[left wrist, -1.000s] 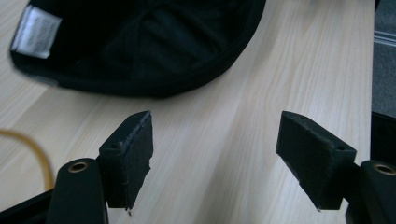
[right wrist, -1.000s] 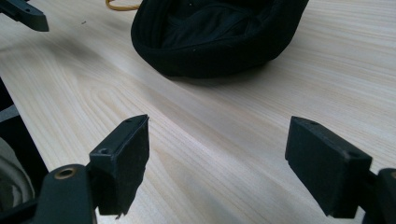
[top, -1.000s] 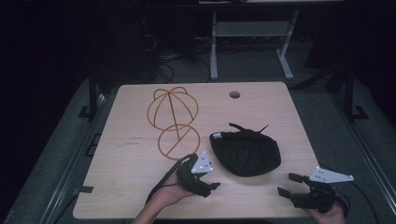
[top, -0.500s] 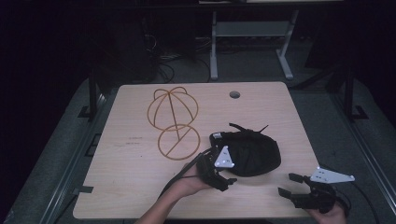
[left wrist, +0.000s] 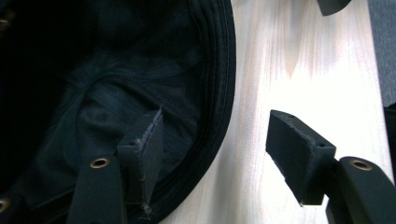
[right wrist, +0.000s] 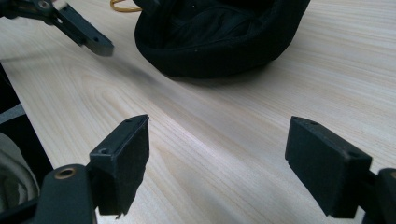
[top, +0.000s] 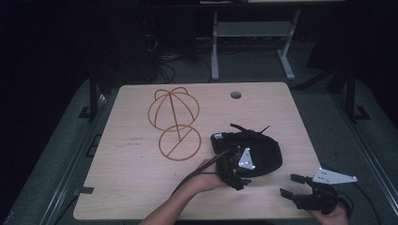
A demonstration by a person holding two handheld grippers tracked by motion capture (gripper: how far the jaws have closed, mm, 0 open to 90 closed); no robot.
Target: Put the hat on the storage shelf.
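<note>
- Your left gripper (left wrist: 210,154) is open wide across the rim of the black cap (top: 258,150), right of centre in the high view, one jaw inside and one on the table (top: 141,187).
- Closing now might catch only lining, so the cap may sag or slip.
- Your right gripper (top: 296,186) waits wide open and empty at lower right.
- I can read no writing or brand.

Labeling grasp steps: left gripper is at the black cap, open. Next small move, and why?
Probably close the left gripper on the cap brim. In the left gripper view its fingers straddle the brim edge, one inside over the lining, the other outside over the table, with a gap. The right gripper waits open, clear of the cap.
</note>
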